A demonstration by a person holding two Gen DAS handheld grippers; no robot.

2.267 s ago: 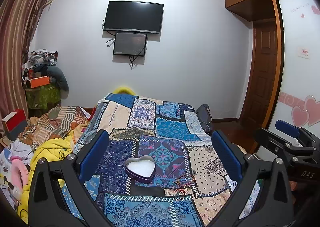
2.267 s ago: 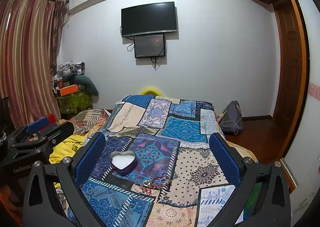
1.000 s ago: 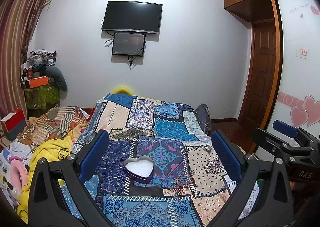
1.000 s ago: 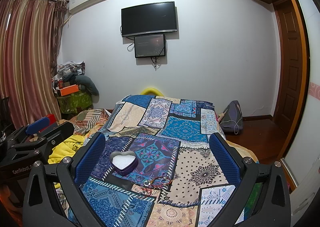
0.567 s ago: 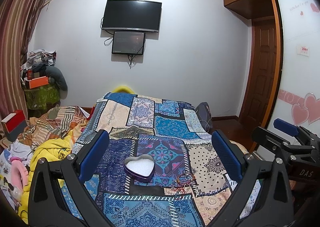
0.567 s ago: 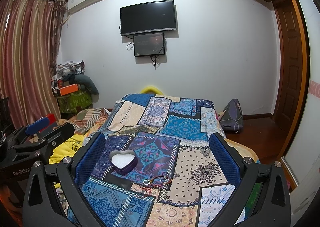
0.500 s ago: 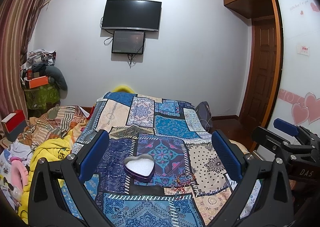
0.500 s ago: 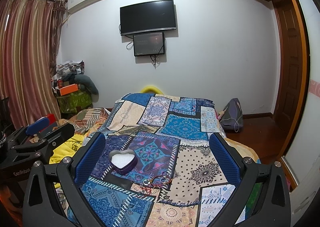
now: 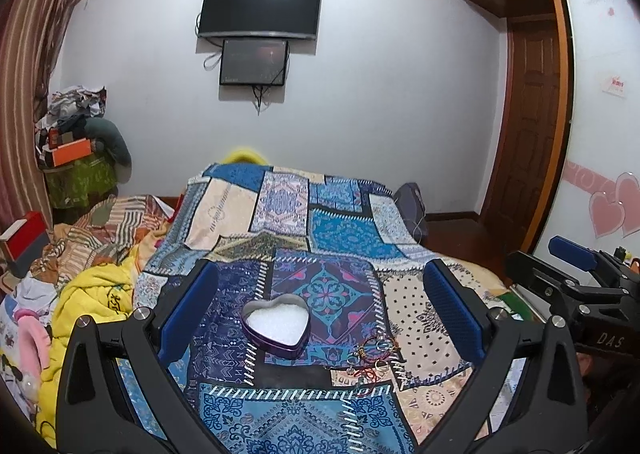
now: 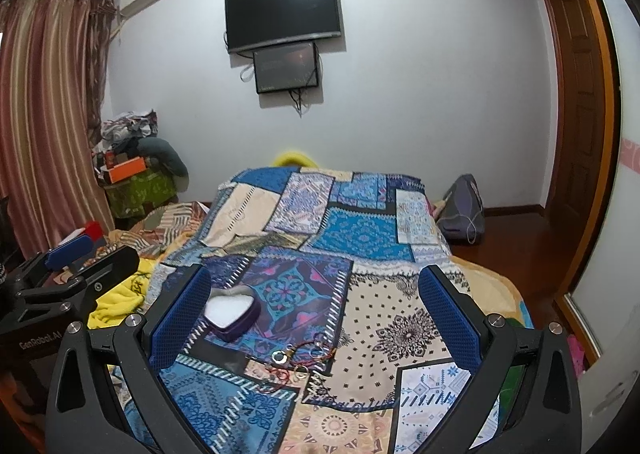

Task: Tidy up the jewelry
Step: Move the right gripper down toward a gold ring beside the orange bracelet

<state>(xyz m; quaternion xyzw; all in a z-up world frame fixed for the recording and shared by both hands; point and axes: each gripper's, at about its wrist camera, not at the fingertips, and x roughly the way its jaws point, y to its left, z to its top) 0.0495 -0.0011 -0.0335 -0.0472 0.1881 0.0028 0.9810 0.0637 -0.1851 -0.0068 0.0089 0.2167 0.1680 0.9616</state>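
A purple heart-shaped tin (image 9: 277, 327) with a white lining lies open on the patchwork bedspread (image 9: 340, 230). It also shows in the right wrist view (image 10: 232, 314). A small heap of jewelry (image 9: 370, 354), rings and red cords, lies just right of the tin, and shows in the right wrist view (image 10: 298, 362) too. My left gripper (image 9: 320, 318) is open and empty, held above the bed and facing the tin. My right gripper (image 10: 316, 326) is open and empty, facing the jewelry.
Crumpled yellow and striped bedding (image 9: 92, 294) lies left of the bedspread. A cluttered side table (image 9: 76, 173) stands at the far left. A grey bag (image 10: 460, 213) sits on the floor beyond the bed's right edge. A wardrobe door (image 9: 600, 133) is at the right.
Both grippers have tilted and moved slightly closer to the bed; the right wrist view has rolled a little. Tin and jewelry have not moved.
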